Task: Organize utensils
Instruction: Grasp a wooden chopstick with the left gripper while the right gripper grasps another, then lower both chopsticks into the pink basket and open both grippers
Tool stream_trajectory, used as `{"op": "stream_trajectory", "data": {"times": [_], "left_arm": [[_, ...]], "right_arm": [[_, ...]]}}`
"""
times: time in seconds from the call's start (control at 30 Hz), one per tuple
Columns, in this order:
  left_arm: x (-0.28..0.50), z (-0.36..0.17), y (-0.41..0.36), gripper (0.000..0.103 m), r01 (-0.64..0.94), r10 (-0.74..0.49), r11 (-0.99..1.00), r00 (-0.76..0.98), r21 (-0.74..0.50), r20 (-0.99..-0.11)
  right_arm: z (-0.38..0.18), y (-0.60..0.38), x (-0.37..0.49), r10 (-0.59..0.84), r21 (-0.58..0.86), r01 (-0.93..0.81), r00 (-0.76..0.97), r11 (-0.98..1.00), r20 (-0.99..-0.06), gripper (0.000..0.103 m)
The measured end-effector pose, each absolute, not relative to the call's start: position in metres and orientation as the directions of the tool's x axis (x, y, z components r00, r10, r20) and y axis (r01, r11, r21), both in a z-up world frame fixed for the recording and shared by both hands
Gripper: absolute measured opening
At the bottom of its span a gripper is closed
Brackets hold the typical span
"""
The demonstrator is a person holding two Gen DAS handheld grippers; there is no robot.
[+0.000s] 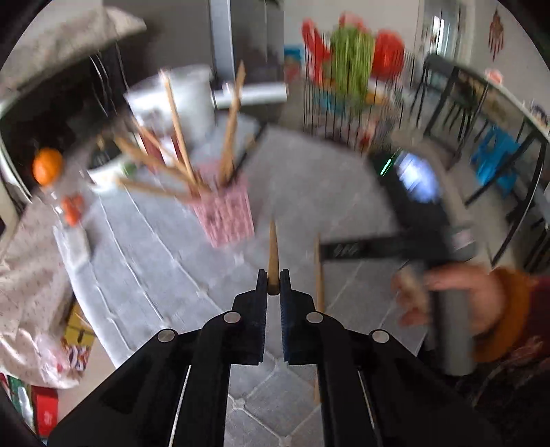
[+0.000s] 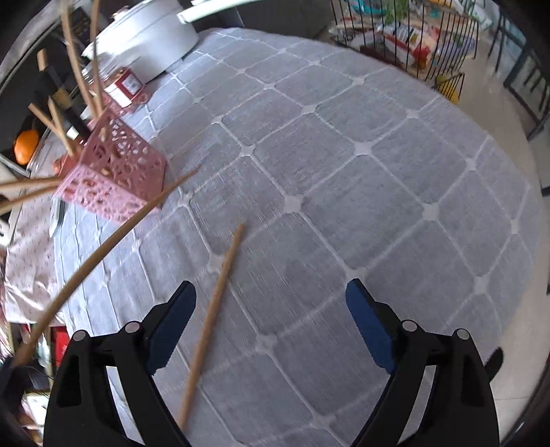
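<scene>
My left gripper (image 1: 274, 279) is shut on a wooden chopstick (image 1: 273, 251) and holds it above the grey quilted tablecloth, pointing toward a pink perforated holder (image 1: 227, 213) with several chopsticks standing in it. A second chopstick (image 1: 319, 278) lies on the cloth just to the right. In the right wrist view my right gripper (image 2: 271, 302) is open and empty, low over the cloth, with the loose chopstick (image 2: 216, 309) lying between its jaws nearer the left finger. The held chopstick (image 2: 103, 254) crosses at left in front of the pink holder (image 2: 113, 175).
A white cooker (image 2: 144, 31) and a small red-and-white box (image 2: 129, 84) stand behind the holder. An orange (image 1: 47, 165) sits at far left. A black wire basket (image 2: 405, 37) of goods stands past the table's far edge. The right hand and its gripper body (image 1: 447, 275) are at right.
</scene>
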State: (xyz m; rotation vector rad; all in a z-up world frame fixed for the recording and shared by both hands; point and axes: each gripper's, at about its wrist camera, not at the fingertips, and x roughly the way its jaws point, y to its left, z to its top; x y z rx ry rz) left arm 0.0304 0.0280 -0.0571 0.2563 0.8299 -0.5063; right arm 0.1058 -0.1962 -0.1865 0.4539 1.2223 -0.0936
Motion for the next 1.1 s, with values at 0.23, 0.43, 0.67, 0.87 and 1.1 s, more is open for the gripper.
{"op": "stream_trajectory", "data": {"times": [0.23,0.43,0.67,0.87,1.1], "left_arm": [[0.016,0.003,0.031,0.006,0.469,-0.367,0.883,0.701,0.007,-0.611],[0.016,0.016,0.039,0.006,0.439,-0.351,0.898,0.725,0.005,-0.593],[0.010,0.024,0.045,0.006,0.437,-0.371,0.899,0.737,-0.020,-0.565],[0.010,0.042,0.043,0.006,0.425,-0.395,0.903,0.757,-0.067,-0.520],[0.026,0.080,0.041,0.006,0.364,-0.394,0.918,0.805,-0.156,-0.443]], "right_arm": [[-0.195,-0.181,0.137,0.132,0.239,0.339,0.308,0.910,-0.942,0.056],[-0.196,-0.160,0.140,0.000,0.107,0.317,0.318,0.942,-0.948,0.010],[-0.159,-0.187,0.096,0.067,0.238,0.326,0.459,0.915,-0.886,0.005],[-0.092,-0.215,0.051,0.117,0.336,0.267,0.601,0.903,-0.791,0.005],[-0.013,-0.246,0.036,0.136,0.381,0.193,0.717,0.904,-0.684,0.005]]}}
